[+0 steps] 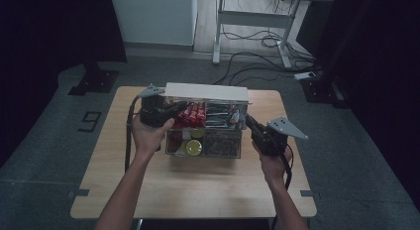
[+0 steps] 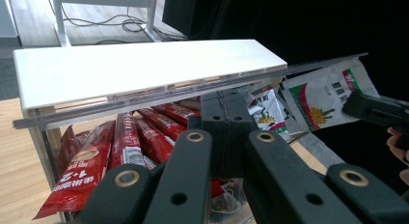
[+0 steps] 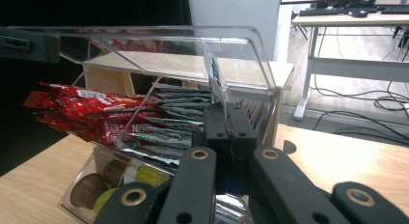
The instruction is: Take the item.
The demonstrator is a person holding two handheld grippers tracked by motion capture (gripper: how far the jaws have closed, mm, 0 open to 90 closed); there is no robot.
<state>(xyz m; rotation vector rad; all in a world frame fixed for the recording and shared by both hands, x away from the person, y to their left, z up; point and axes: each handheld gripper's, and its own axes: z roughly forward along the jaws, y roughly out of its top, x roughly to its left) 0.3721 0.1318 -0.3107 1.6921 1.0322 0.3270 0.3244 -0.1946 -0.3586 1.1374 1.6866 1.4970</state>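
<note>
You held the clear acrylic organiser box (image 1: 205,136) at table centre, its red sachets (image 1: 193,113) and green-white packets (image 3: 178,122) exposed, apparently steadying it: left gripper (image 1: 171,111) at nine o'clock, right gripper (image 1: 250,123) at three, both jaws pressed together, seemingly empty.

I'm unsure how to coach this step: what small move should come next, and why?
Probably draw the right gripper back with the white-green sachet it seems to pinch. The clear lid is raised, leaving a way out.

Gripper (image 2: 226,119) before red sachets (image 2: 126,147)
</note>
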